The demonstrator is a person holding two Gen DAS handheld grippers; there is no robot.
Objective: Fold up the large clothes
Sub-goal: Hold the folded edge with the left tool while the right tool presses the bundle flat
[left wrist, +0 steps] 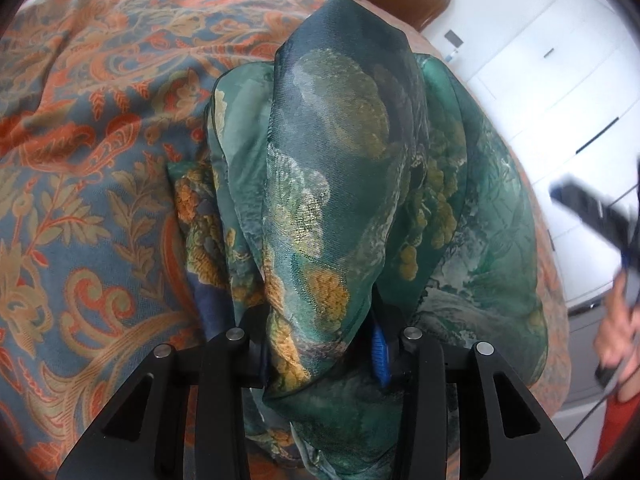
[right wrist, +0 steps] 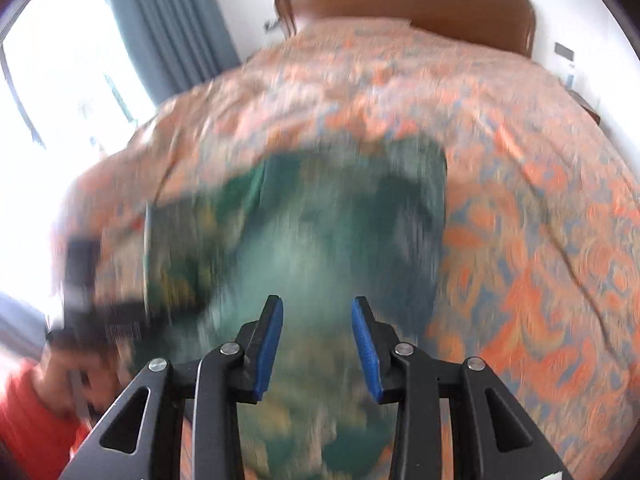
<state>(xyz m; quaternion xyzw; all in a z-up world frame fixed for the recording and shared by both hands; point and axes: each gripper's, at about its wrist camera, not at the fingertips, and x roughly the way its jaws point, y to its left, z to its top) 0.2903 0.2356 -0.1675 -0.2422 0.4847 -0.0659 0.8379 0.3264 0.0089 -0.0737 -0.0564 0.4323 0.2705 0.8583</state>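
Two views, and they disagree in sharpness: the left wrist view is crisp, the right wrist view is smeared with motion blur. Left view: green patterned cloth point(left wrist: 336, 184) is bunched up in a tall fold directly in front of the left tongs point(left wrist: 320, 344), draped over and between the fingers. Only one blue pad point(left wrist: 380, 356) shows on the right side; the other is buried under fabric, so the cloth sits in the gap, but I cannot tell whether the pads actually press on it. The cloth lies on a bed with an orange and blue paisley bedspread point(left wrist: 92, 160). This view alone shows white cabinet doors point(left wrist: 560, 92) at right, plus a blurred dark tool and a hand point(left wrist: 620, 328) at the right edge. Right view: the right tongs point(right wrist: 318, 344) stand partly apart with both blue pads point(right wrist: 268, 344) visible and nothing between them; they hang above the cloth point(right wrist: 320, 232), not touching it. Here the cloth reads as a wider green patch spread flat on the bedspread point(right wrist: 540, 200). Only this view shows the brown headboard point(right wrist: 408, 4) in full, the blue curtain point(right wrist: 168, 28), a bright window at left, and a red sleeve point(right wrist: 28, 412) at lower left beside the blurred other tool.
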